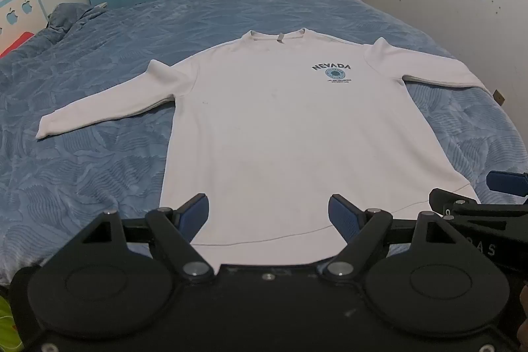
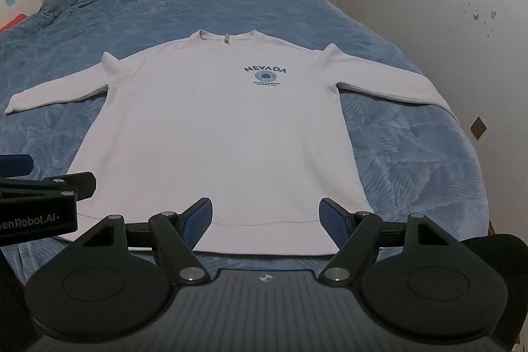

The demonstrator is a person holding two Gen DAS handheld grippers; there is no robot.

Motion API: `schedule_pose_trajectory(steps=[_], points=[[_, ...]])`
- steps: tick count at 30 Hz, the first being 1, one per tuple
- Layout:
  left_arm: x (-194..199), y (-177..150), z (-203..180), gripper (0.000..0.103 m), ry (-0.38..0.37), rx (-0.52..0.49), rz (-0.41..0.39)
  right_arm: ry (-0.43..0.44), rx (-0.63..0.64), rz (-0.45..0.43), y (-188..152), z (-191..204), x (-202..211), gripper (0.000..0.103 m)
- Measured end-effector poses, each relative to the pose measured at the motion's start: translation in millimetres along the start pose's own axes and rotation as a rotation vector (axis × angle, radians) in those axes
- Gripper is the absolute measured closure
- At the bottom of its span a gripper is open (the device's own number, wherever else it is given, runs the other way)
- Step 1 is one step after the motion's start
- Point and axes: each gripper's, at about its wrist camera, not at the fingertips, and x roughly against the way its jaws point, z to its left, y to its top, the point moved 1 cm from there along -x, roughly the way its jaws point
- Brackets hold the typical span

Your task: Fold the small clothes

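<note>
White Nevada sweatshirt (image 1: 280, 134) flat, face up, mid-frame on blue bedspread (image 1: 99, 170), sleeves spread, hem nearest. Left gripper (image 1: 269, 213) and right gripper (image 2: 265, 216) above hem, jaws apart, empty. Best: pinch cuff or shoulder cleanly, fold sleeves inward first, keep fabric smooth.

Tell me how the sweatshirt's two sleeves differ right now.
The left sleeve lies wholly on the blue bedspread with its cuff in view; the right sleeve runs to the bed's edge by the wall, its cuff out of sight. The NEVADA print sits nearer the right sleeve than the left. Both are white, long, flat and unfolded.
</note>
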Motion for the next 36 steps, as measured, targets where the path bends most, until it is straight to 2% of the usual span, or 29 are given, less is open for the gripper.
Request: schedule_pose_trajectory(steps=[36], points=[[-14, -7, 13, 0.022, -0.006, 0.011, 0.013, -0.005, -0.004, 0.008, -5, 3, -7, 0.016]])
